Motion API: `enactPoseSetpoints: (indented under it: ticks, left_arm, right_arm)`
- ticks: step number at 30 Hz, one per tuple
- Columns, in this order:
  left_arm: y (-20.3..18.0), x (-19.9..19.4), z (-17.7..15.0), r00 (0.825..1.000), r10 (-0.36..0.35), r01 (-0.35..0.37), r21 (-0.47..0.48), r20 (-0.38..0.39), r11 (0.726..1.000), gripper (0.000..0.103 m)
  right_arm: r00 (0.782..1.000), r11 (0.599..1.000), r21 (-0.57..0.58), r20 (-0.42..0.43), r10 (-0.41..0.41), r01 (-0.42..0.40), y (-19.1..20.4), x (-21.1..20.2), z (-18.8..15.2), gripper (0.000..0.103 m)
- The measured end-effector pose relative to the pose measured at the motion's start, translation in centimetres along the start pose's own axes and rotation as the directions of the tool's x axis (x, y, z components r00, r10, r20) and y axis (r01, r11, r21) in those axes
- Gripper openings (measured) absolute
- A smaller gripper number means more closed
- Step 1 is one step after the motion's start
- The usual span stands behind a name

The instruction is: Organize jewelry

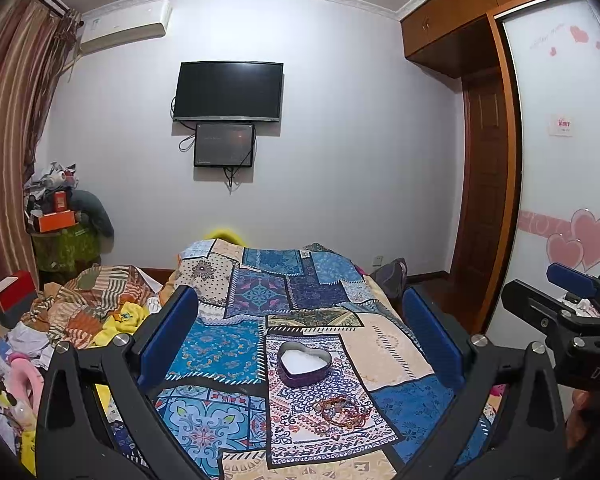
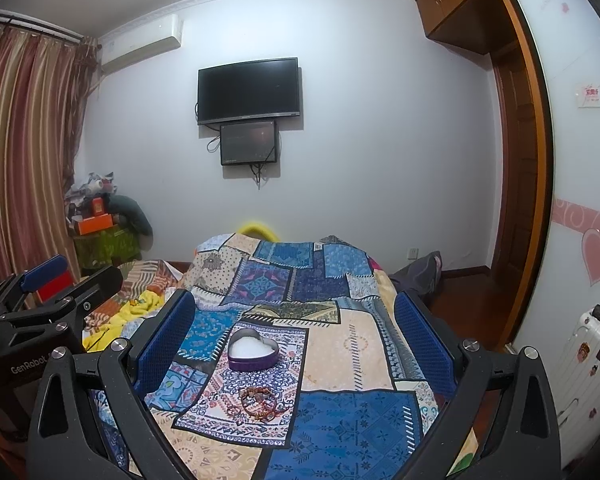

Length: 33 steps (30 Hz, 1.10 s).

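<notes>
Hovering above a patchwork bedspread (image 1: 236,344), two hand-held grippers face a heart-shaped tin (image 1: 304,364) and a heap of bracelets (image 1: 340,410).

Both the left gripper (image 1: 300,344) and the right gripper (image 2: 296,338) have their blue-padded fingers spread wide and hold nothing. The tin (purple outside, white inside, lid off) stands on a blue-and-white panel of the bedspread, and in each wrist view it appears between the two fingers. The beaded bracelets, reddish and brown, lie tangled together on the same panel, near the tin on its camera side and apart from it. In the left wrist view the right gripper shows at the right edge; in the right wrist view the left gripper (image 2: 48,280) shows at the left edge. A dark television (image 1: 228,91) hangs on the far wall, and crumpled clothes (image 1: 96,308) lie left of the bedspread.
</notes>
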<state>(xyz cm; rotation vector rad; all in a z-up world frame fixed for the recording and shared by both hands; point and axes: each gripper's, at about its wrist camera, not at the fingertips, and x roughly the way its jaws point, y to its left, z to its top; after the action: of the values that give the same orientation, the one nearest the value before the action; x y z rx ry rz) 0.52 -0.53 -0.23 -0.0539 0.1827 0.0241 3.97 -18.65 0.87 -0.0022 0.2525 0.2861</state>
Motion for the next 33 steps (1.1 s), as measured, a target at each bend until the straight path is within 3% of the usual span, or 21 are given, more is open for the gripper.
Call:
enactPoseSetpoints:
  ticks: [33]
  left_arm:
    - [0.68,-0.02,0.07,1.000,0.001,-0.001,-0.011,-0.006,1.000,0.103]
  right_arm:
    - [1.000,1.000,0.002,0.000,0.004,-0.004,0.20,0.03,-0.02,0.099]
